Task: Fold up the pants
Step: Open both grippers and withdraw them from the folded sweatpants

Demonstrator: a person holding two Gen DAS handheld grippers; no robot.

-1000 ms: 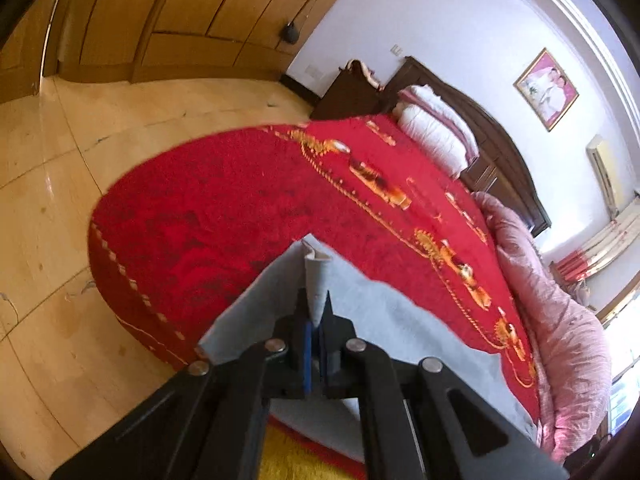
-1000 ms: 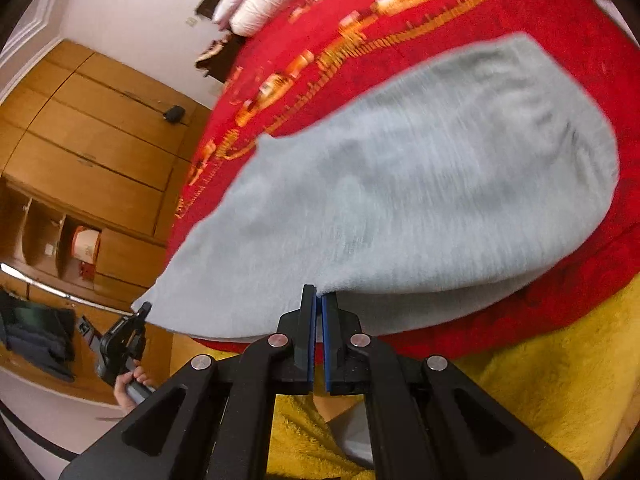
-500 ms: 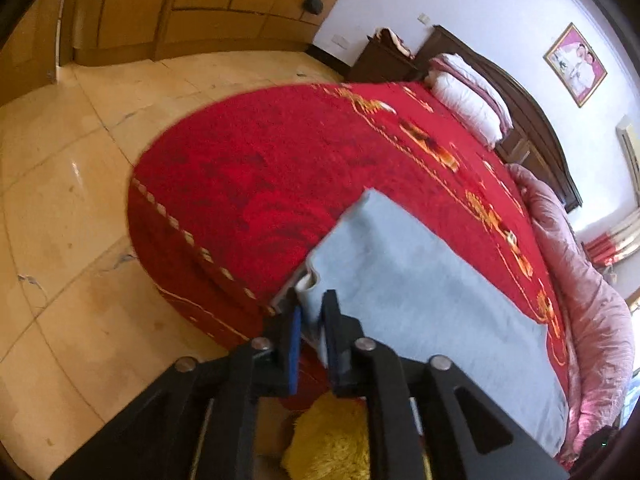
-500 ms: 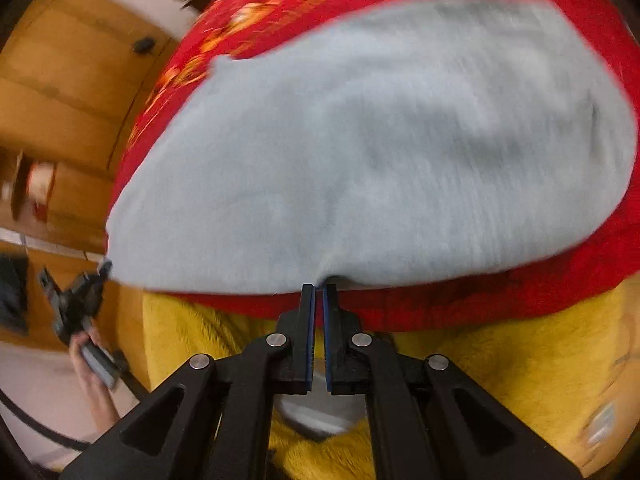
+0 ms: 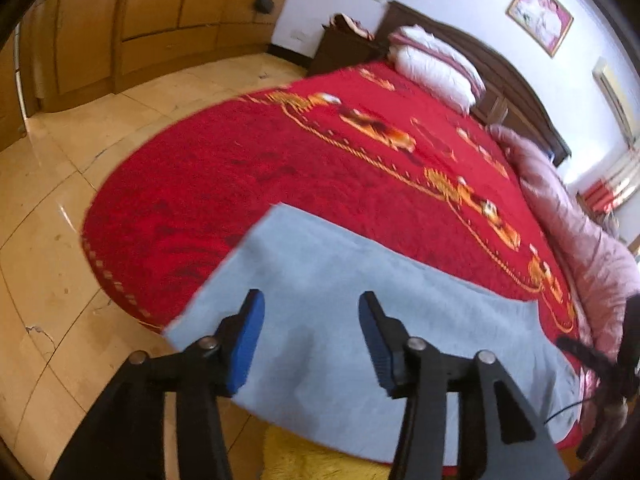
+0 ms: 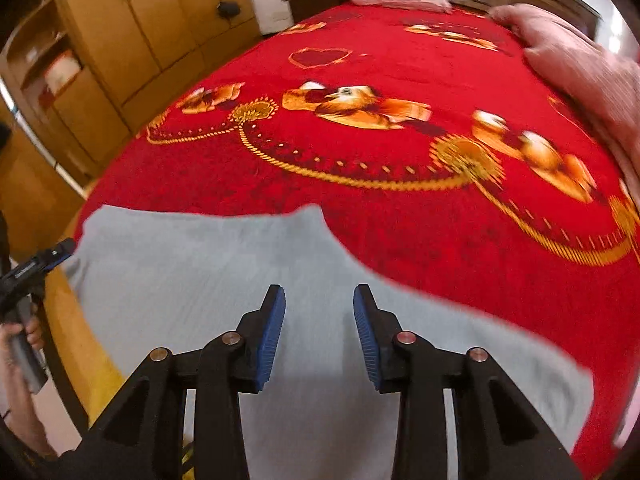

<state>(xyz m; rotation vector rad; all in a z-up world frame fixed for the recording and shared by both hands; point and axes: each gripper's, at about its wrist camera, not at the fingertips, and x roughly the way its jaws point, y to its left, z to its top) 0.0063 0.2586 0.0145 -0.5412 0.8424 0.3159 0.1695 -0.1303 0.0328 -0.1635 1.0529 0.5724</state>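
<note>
bedroom, red bed: grey pants lie flat at its near edge. left claw and right claw both wide, empty. one fold seems laid; next needs a fresh edge grip.

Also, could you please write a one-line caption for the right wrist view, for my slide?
Right gripper open above grey pants lying flat on a red bedspread.

Setting: home bedroom. Evidence: double bed with red patterned bedspread, white pillows against dark wooden headboard, built-in wooden wardrobes, framed portrait.
</note>
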